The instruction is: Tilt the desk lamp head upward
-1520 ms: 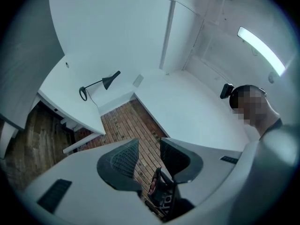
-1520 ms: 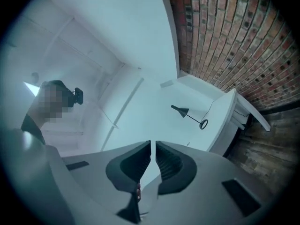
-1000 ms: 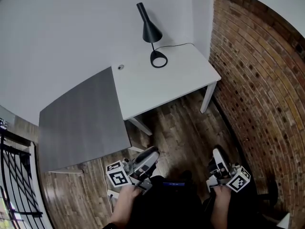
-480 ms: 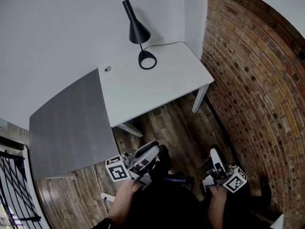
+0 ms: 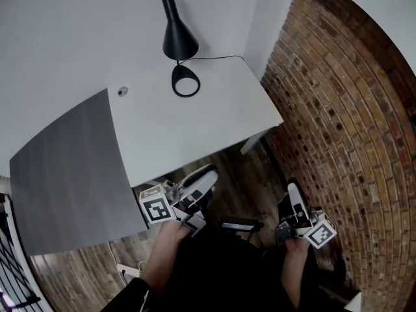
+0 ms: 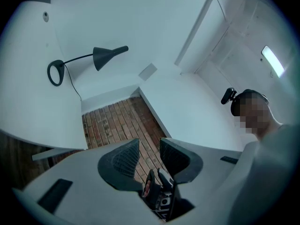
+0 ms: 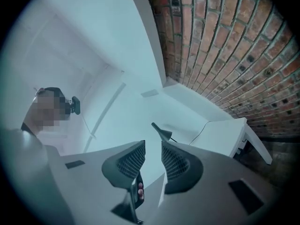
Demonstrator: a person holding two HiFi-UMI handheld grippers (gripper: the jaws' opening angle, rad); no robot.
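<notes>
A black desk lamp (image 5: 177, 36) stands at the back of the white desk (image 5: 208, 125), its cone head pointing down over its ring base (image 5: 185, 82). The lamp (image 6: 107, 56) also shows far off in the left gripper view, and small in the right gripper view as the lamp (image 7: 162, 132) beyond the jaws. My left gripper (image 5: 203, 178) is held low in front of the desk's near edge, open and empty. My right gripper (image 5: 292, 192) hangs over the floor by the brick wall, jaws apart with nothing between them. Both are far from the lamp.
A grey table top (image 5: 62, 174) adjoins the white desk on the left. A brick wall (image 5: 338, 109) runs along the right. The lamp's thin cord (image 5: 218, 58) trails across the desk's back corner. Wooden floor (image 5: 240, 174) lies below the desk edge.
The view has drawn closer to the desk, so the lamp and desk sit higher and more to the left. Both grippers have come forward toward the desk edge, jaws unchanged.
</notes>
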